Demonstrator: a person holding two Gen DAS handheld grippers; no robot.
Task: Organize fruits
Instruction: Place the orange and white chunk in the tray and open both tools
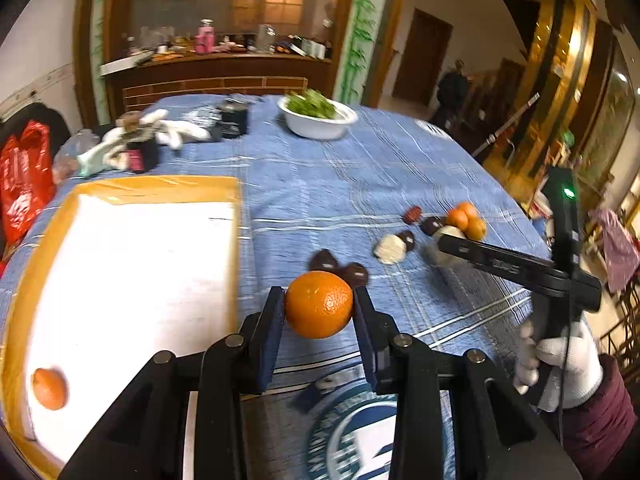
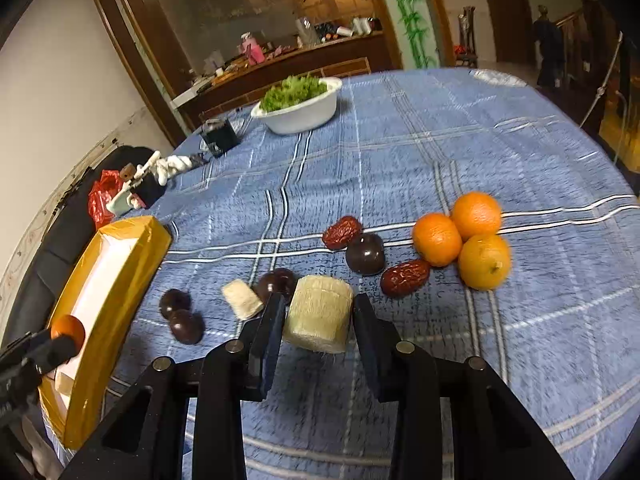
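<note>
My left gripper (image 1: 318, 294) is shut on an orange (image 1: 319, 305), held above the blue checked cloth just right of a yellow-rimmed white tray (image 1: 152, 186). Another orange (image 1: 49, 389) lies in the tray's near corner. My right gripper (image 2: 318, 299) is shut on a pale fibrous cylinder piece (image 2: 319, 318). Around it lie a smaller pale piece (image 2: 242, 300), several dark round fruits (image 2: 365, 254), two red dates (image 2: 405, 278) and three oranges (image 2: 464, 238) in a cluster to the right. In the left wrist view a white-gloved hand (image 1: 568, 364) holds the right gripper (image 1: 444, 244).
A white bowl of greens (image 2: 298, 114) stands at the far side of the round table. White gloves (image 1: 176, 134), a dark box (image 2: 219, 136) and small clutter lie at the far left, with a red bag (image 1: 22, 184) past the table's edge.
</note>
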